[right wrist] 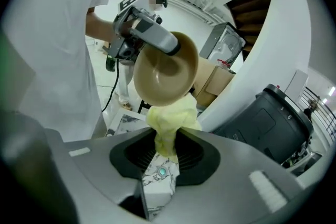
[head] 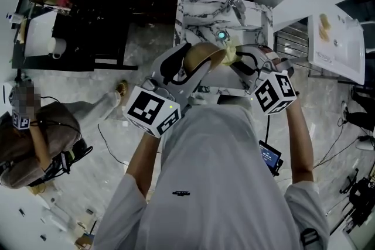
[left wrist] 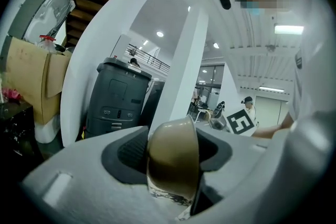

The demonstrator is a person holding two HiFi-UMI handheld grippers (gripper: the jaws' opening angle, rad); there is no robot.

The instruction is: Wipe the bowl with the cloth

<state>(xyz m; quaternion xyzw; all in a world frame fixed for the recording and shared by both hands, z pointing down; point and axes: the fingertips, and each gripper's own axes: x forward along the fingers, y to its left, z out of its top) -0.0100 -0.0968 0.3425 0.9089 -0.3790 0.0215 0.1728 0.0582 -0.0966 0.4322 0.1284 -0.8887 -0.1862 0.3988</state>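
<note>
A tan bowl [head: 206, 54] is held tipped on its side above the marble table [head: 199, 14], with my left gripper [head: 190, 67] shut on its rim. In the left gripper view the bowl's rounded back [left wrist: 173, 149] fills the space between the jaws of the left gripper [left wrist: 173, 168]. My right gripper [head: 239, 61] is shut on a bunched yellow cloth [head: 229, 54]. In the right gripper view the cloth [right wrist: 173, 118] rises out of the right gripper [right wrist: 165, 152] and touches the lower rim of the bowl [right wrist: 165, 73], whose hollow faces this camera. The left gripper [right wrist: 152, 34] grips the bowl from the upper left.
A small teal-lit object [head: 221, 36] lies on the marble table below the bowl. A white cabinet [head: 337, 38] stands at the right. A person [head: 35, 137] sits on the floor at the left, with cables nearby. A dark grey machine [left wrist: 118, 97] and a cardboard box [left wrist: 31, 76] stand behind.
</note>
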